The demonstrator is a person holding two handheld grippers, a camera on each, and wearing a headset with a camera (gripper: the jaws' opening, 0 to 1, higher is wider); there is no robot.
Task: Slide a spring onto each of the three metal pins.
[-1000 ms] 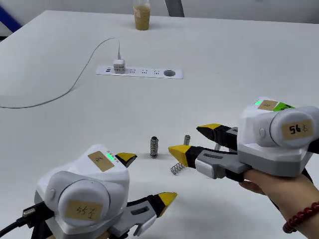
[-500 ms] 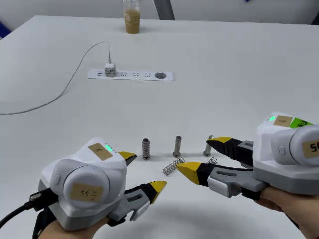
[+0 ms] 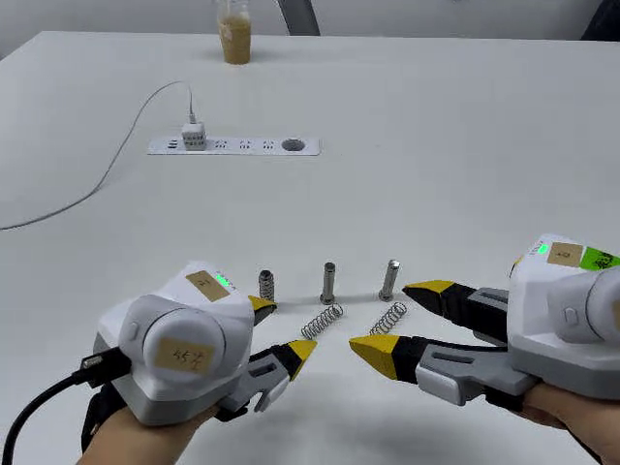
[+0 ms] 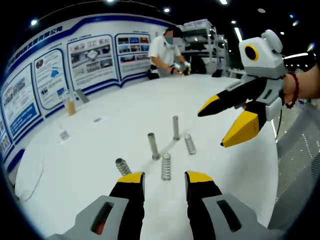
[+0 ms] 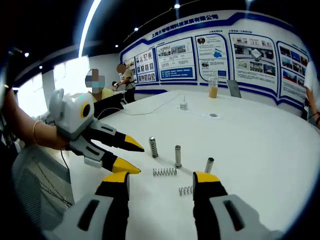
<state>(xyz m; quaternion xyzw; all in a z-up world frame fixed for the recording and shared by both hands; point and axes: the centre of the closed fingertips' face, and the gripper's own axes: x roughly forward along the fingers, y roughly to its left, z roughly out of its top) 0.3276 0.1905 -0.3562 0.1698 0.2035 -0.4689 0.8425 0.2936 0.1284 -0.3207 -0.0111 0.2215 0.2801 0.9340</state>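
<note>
Standing upright in a short row on the white table (image 3: 465, 136), the three metal pins are the centre of the scene, and the middle pin (image 3: 329, 282) serves as the marker for everything else. Left of the middle pin is the left pin (image 3: 266, 285), which carries a spring coiled around its shaft. Right of the middle pin is the right pin (image 3: 390, 279), which is bare, as is the middle pin itself.

Two loose springs lie flat on the table on the near side of the row. The first spring (image 3: 323, 321) lies slanted just in front of the middle pin. The second spring (image 3: 388, 318) lies in front and to the right of it, closer to the right pin.

The left gripper (image 3: 284, 327) is held in front and to the left of the middle pin, its yellow-tipped jaws apart and holding nothing; one tip sits close to the left pin. The right gripper (image 3: 397, 317) points in from the right of the middle pin, jaws spread wide and empty, with the second spring seen between its tips in the head view.

Far beyond the middle pin lies a white power strip (image 3: 232, 146) with a charger (image 3: 193, 135) plugged in and a cable (image 3: 107, 179) trailing off leftward. Further back stands a cup of brownish drink (image 3: 233, 19).
</note>
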